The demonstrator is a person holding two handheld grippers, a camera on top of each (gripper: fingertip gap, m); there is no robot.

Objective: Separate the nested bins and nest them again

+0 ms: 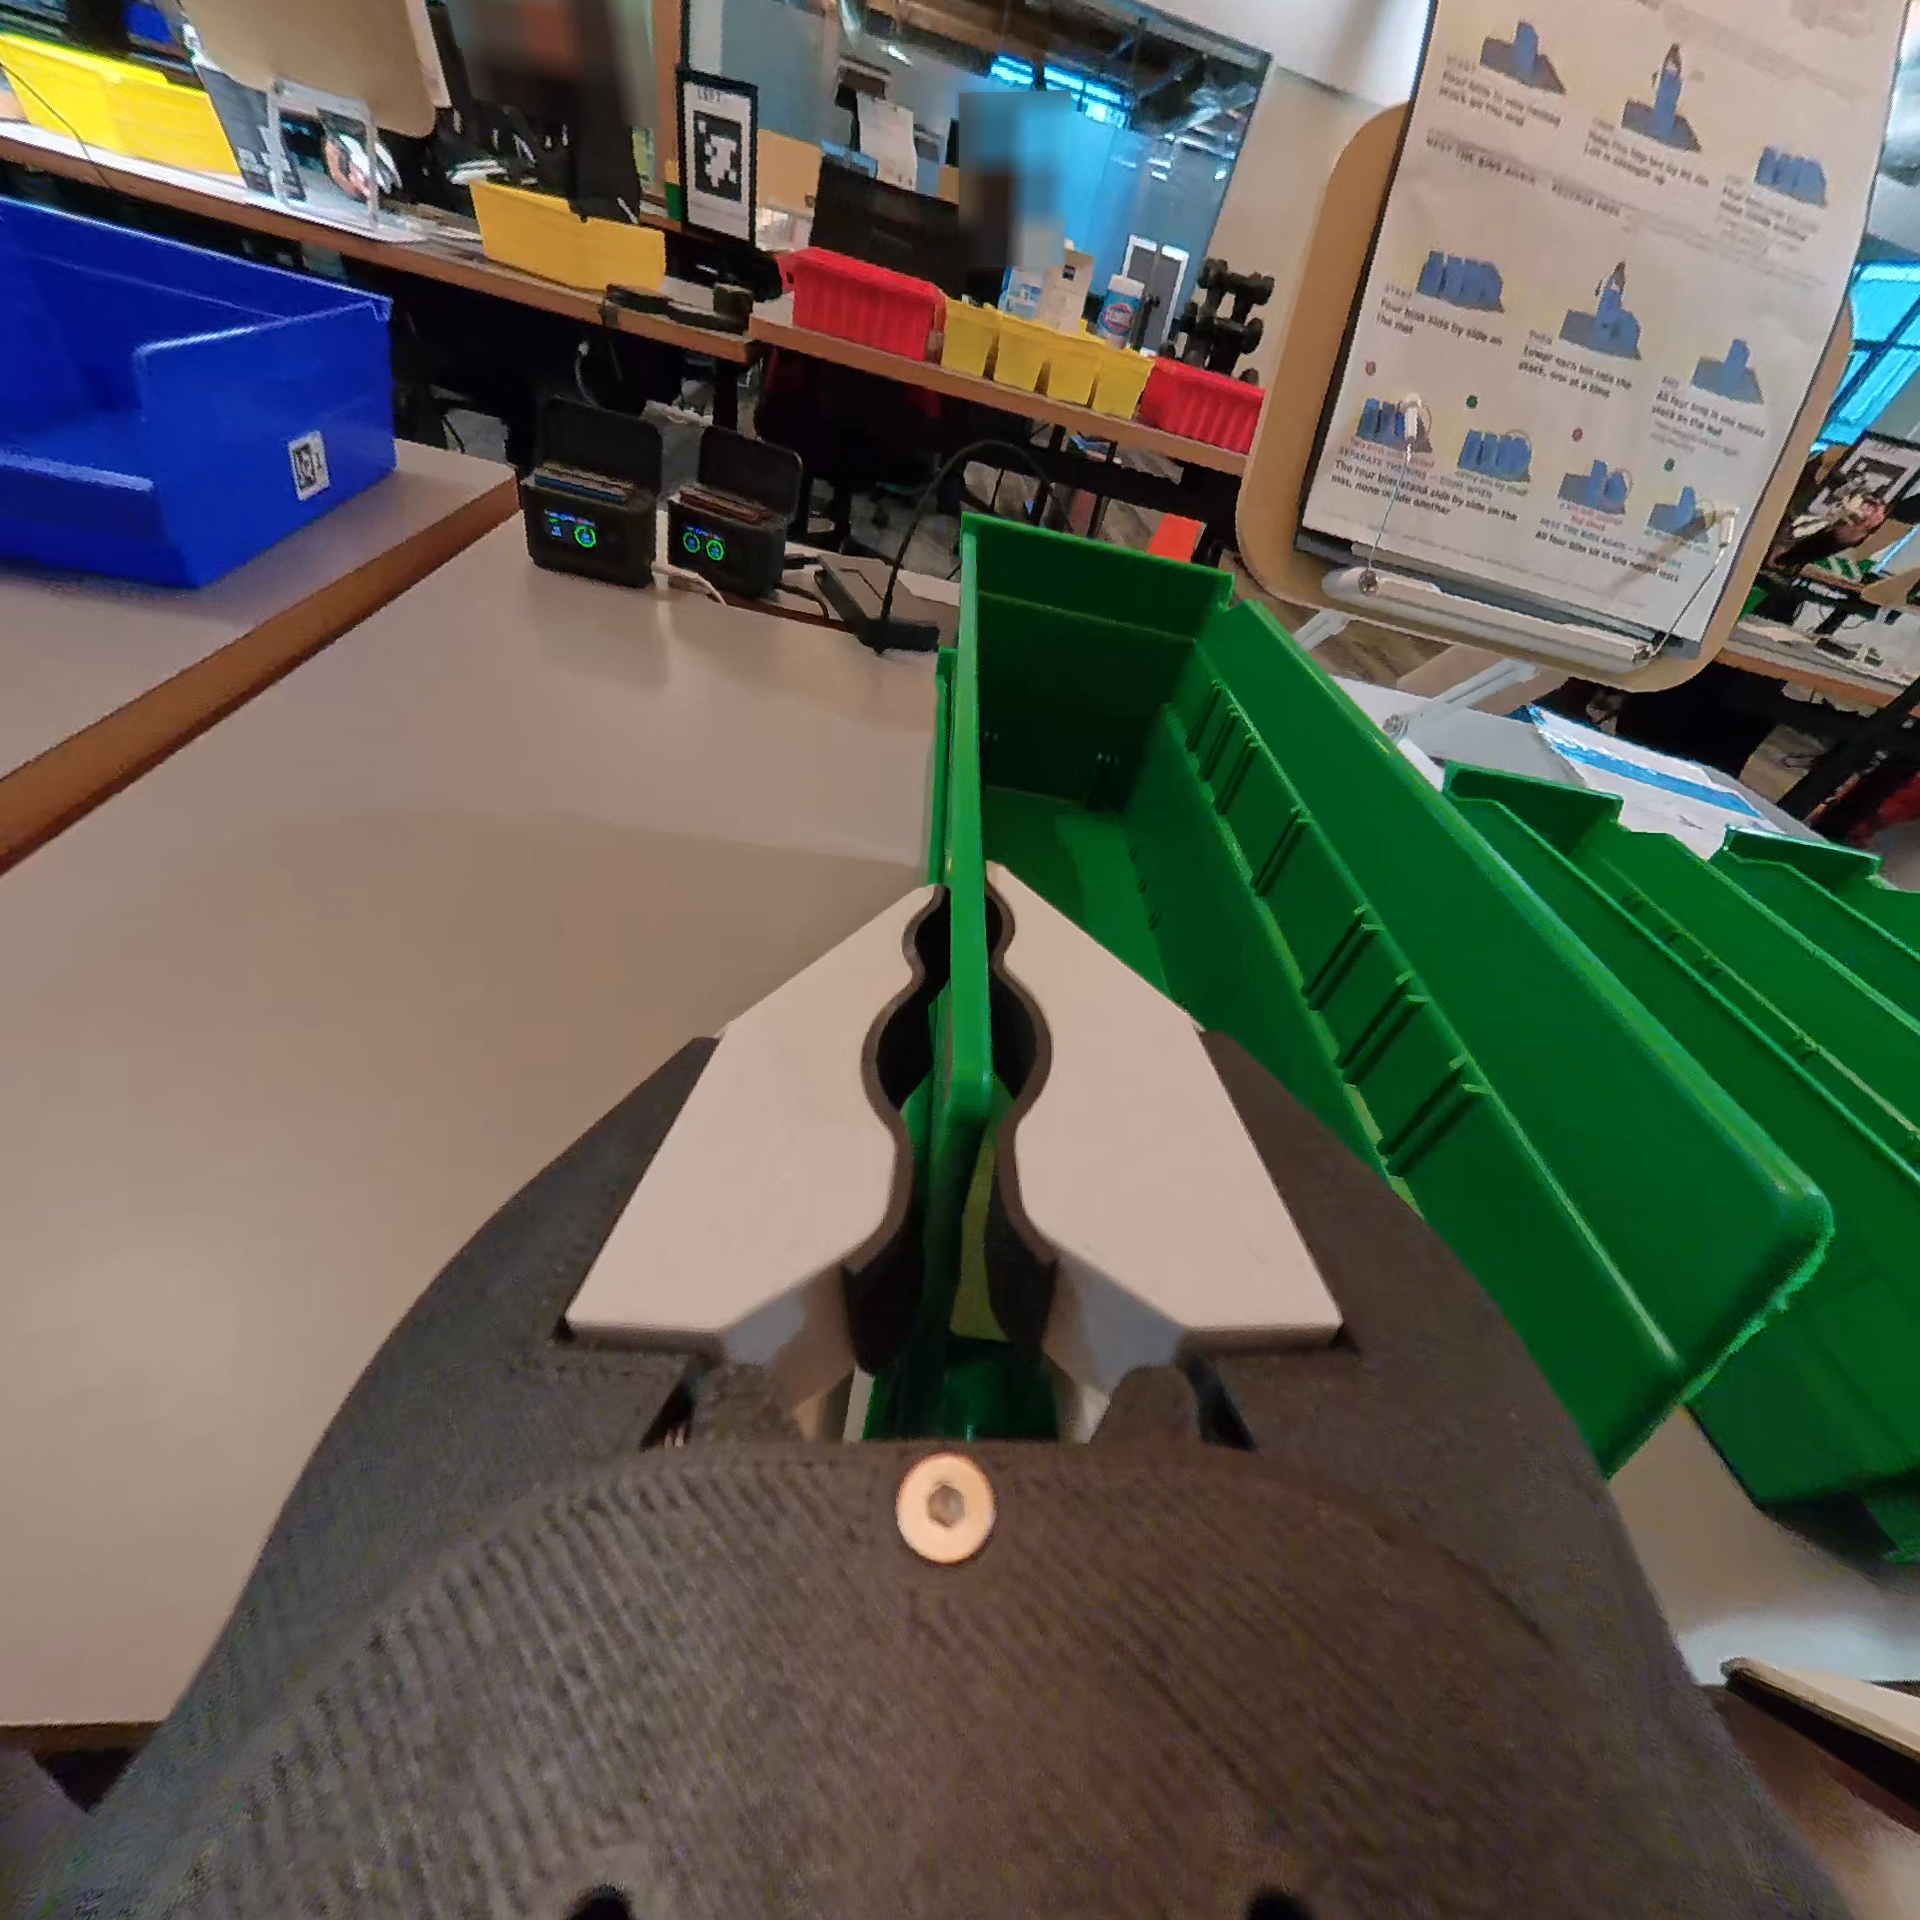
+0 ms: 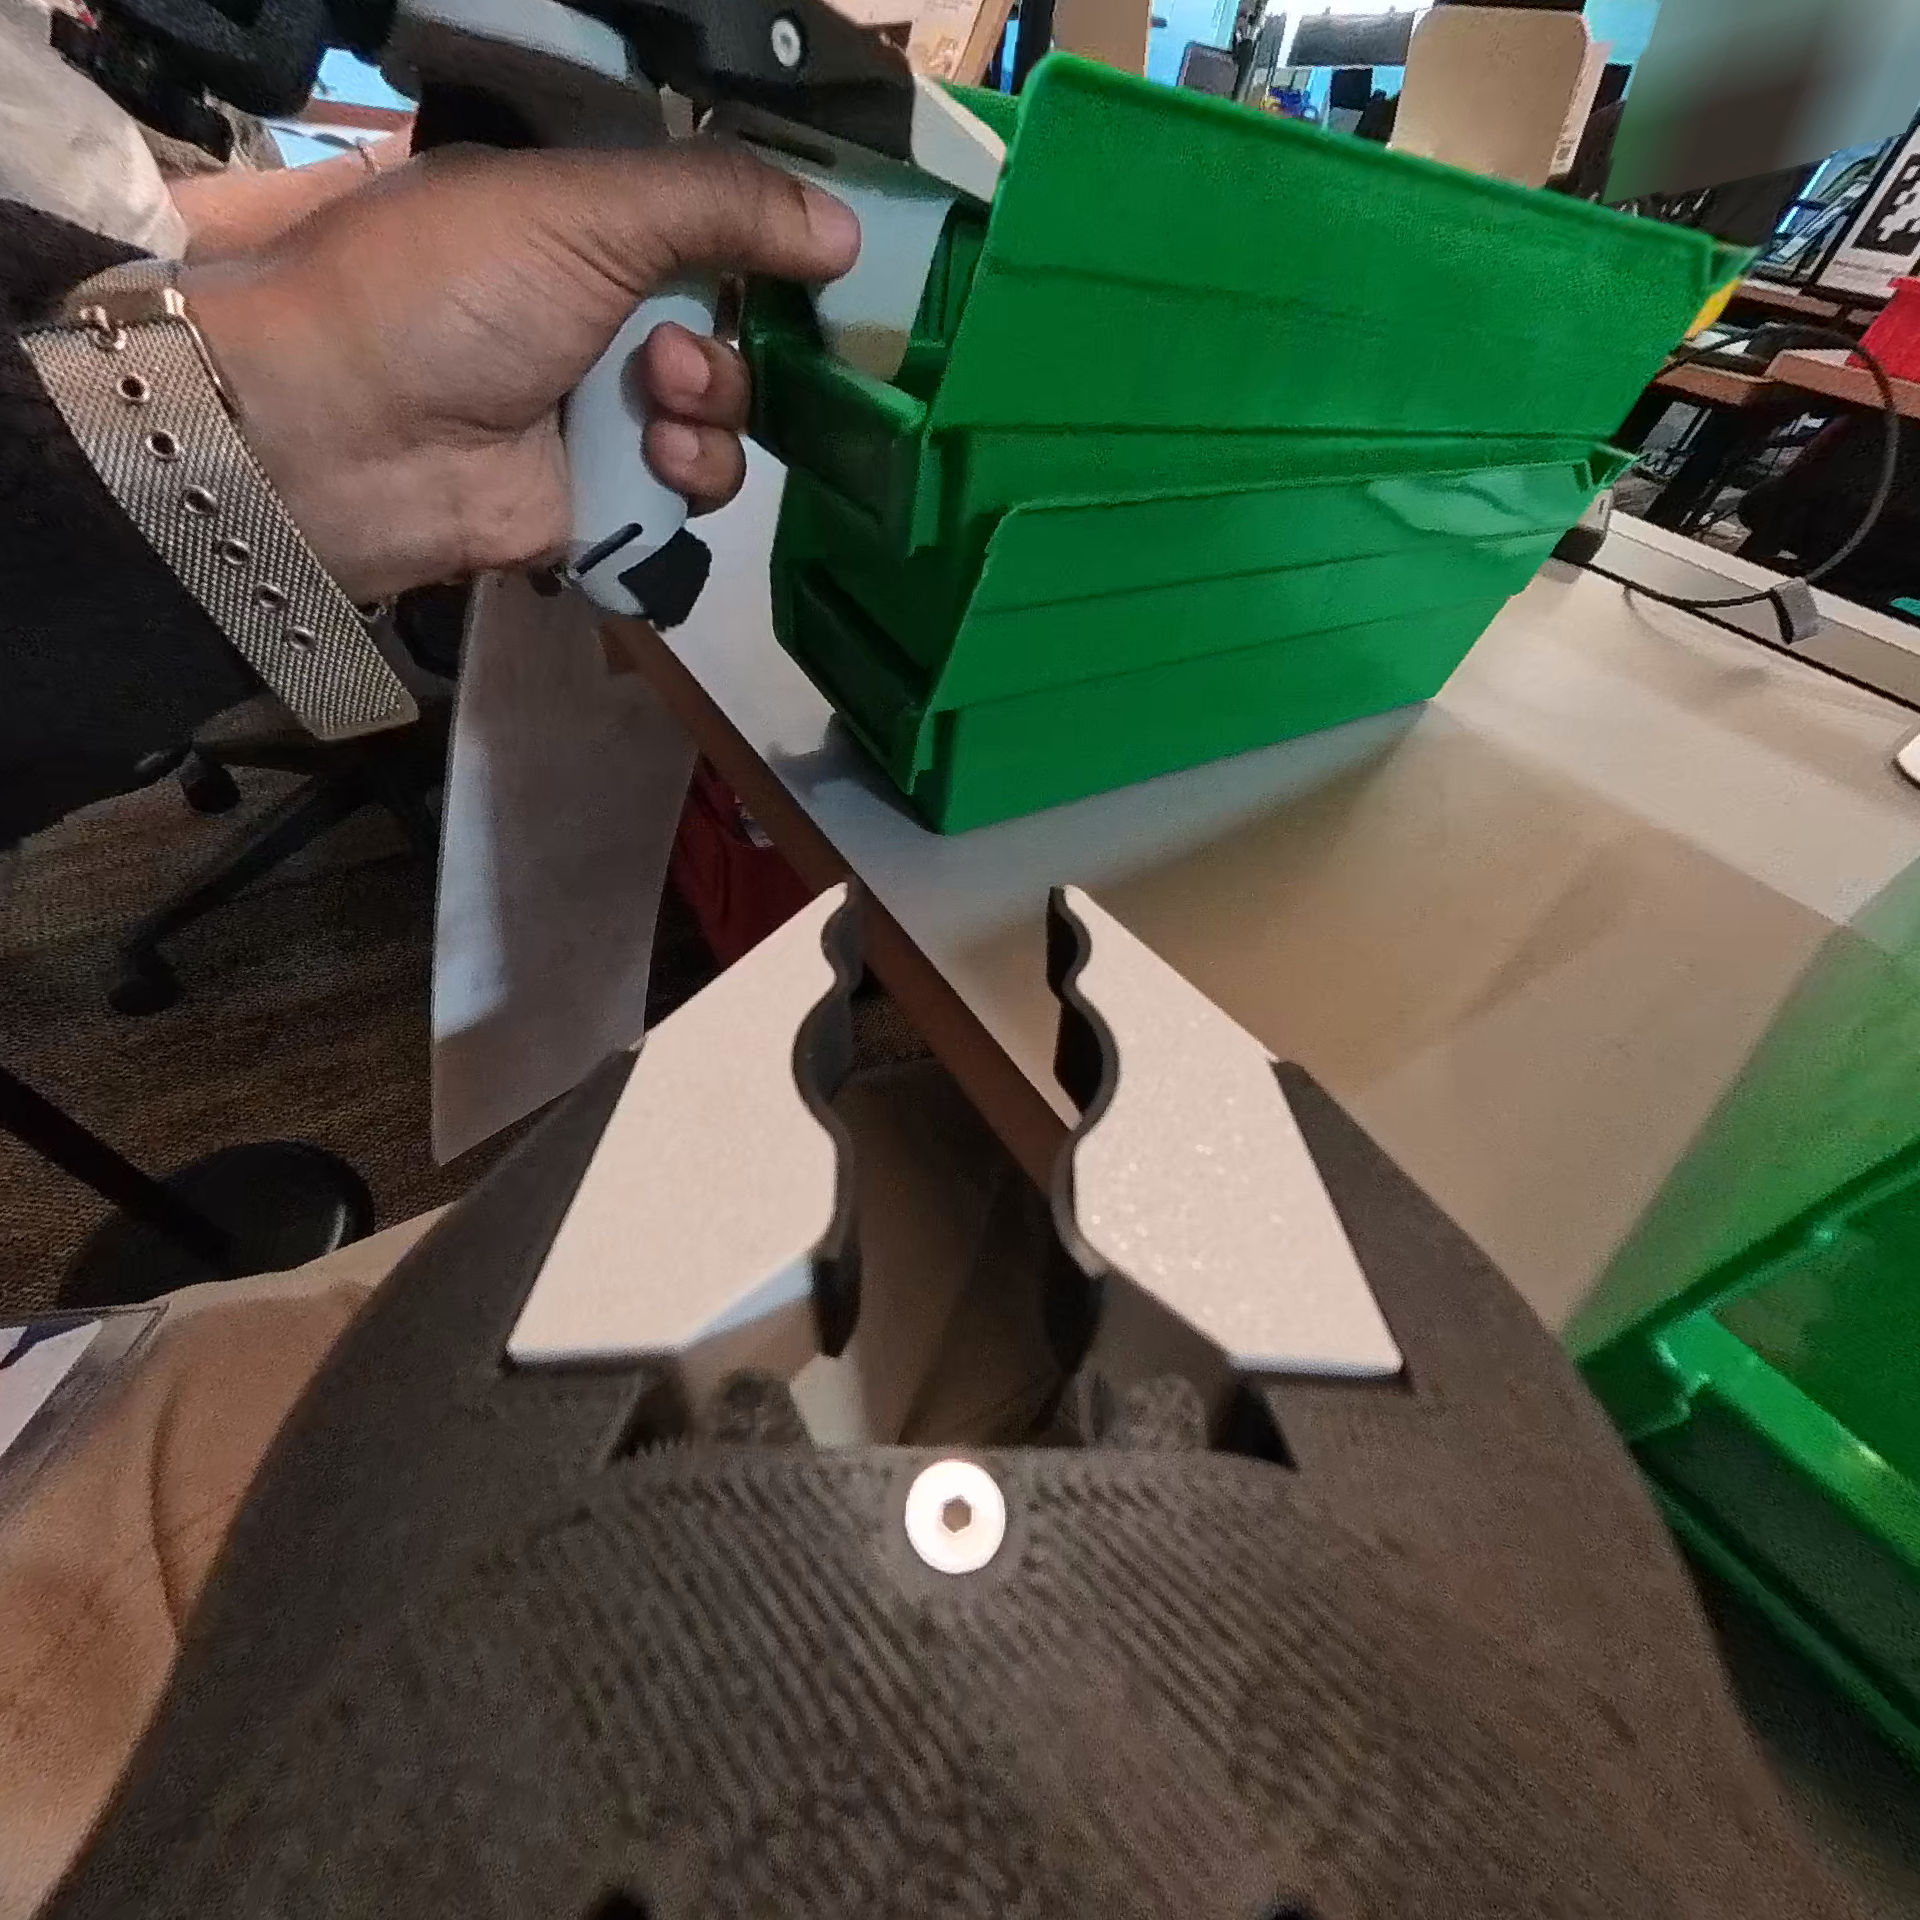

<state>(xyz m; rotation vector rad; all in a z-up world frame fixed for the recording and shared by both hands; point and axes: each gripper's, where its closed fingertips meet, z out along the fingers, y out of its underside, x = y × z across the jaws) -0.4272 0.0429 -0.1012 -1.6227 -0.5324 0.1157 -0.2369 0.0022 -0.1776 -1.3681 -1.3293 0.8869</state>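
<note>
A stack of green bins [image 2: 1195,665] stands on the grey table [image 2: 1455,935] near its front edge. The top green bin [image 2: 1299,281] is tilted, its near end raised above the two under it. My left gripper [image 1: 961,899] is shut on the left side wall of this top bin [image 1: 1299,935]; it also shows in the right wrist view [image 2: 914,156], held by a hand [image 2: 416,364]. My right gripper [image 2: 951,914] is open and empty, above the table's front edge, short of the stack. Another green bin [image 2: 1787,1403] sits apart, blurred, at the lower right.
A blue bin [image 1: 187,416] rests on a second table at the left. Two black cases [image 1: 592,509] and cables lie at the table's far end. A poster board [image 1: 1558,312] stands behind the bins. Chair legs [image 2: 208,831] are on the floor.
</note>
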